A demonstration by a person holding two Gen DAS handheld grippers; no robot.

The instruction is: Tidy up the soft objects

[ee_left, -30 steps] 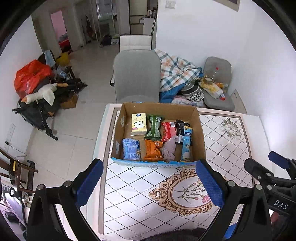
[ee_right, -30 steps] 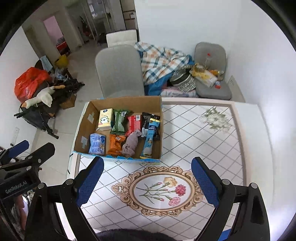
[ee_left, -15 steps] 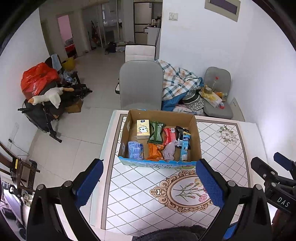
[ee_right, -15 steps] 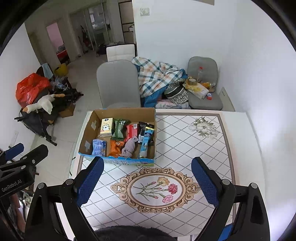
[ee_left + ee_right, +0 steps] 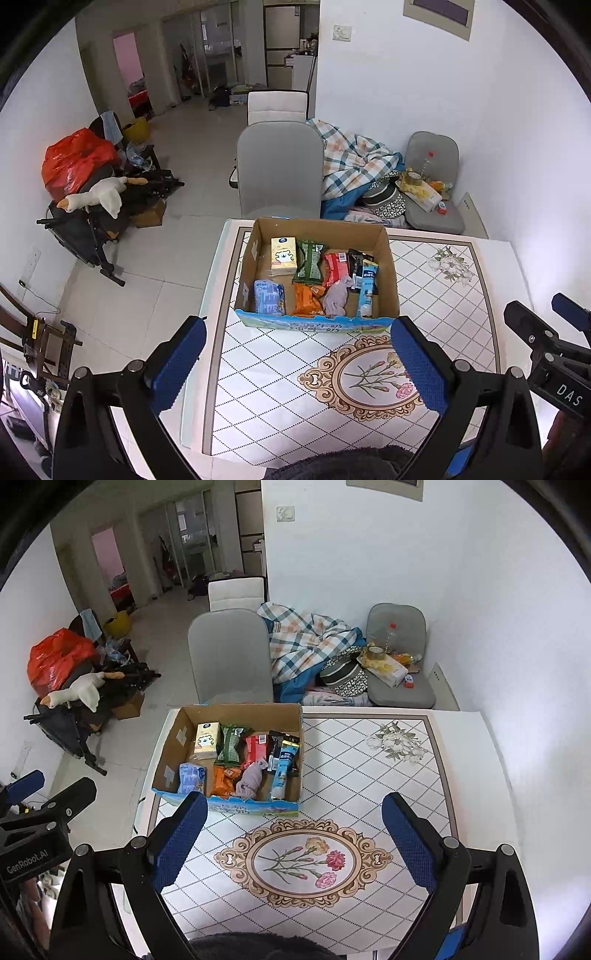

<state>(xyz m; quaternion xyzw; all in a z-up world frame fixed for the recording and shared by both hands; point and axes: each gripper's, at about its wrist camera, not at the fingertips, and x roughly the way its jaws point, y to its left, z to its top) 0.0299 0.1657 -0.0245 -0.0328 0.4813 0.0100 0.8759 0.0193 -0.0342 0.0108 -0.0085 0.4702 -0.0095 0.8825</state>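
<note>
An open cardboard box (image 5: 388, 258) (image 5: 168, 749) stands on the far left part of the tiled table (image 5: 443, 295) (image 5: 369, 771). Inside lie a yellow tissue pack (image 5: 283, 256), a green packet (image 5: 309, 262), a red packet (image 5: 334, 264), a blue pack (image 5: 268, 296), an orange packet (image 5: 307, 300), a grey-pink cloth (image 5: 337, 297) (image 5: 251, 778) and a blue tube (image 5: 366, 288). My left gripper (image 5: 297, 363) hovers open, high above the table's near edge, holding nothing. My right gripper (image 5: 293, 843) is open and empty over the flower medallion (image 5: 301, 860).
A grey chair (image 5: 279, 177) stands behind the box, with a plaid blanket (image 5: 354, 162) and a cluttered grey seat (image 5: 432, 192) beyond it. A stroller with a plush goose (image 5: 94, 197) and a red bag (image 5: 74, 158) sits on the floor at left.
Both grippers have risen and pulled back from the table, so the box looks smaller and farther. Both stay open and empty. The box's contents are unchanged.
</note>
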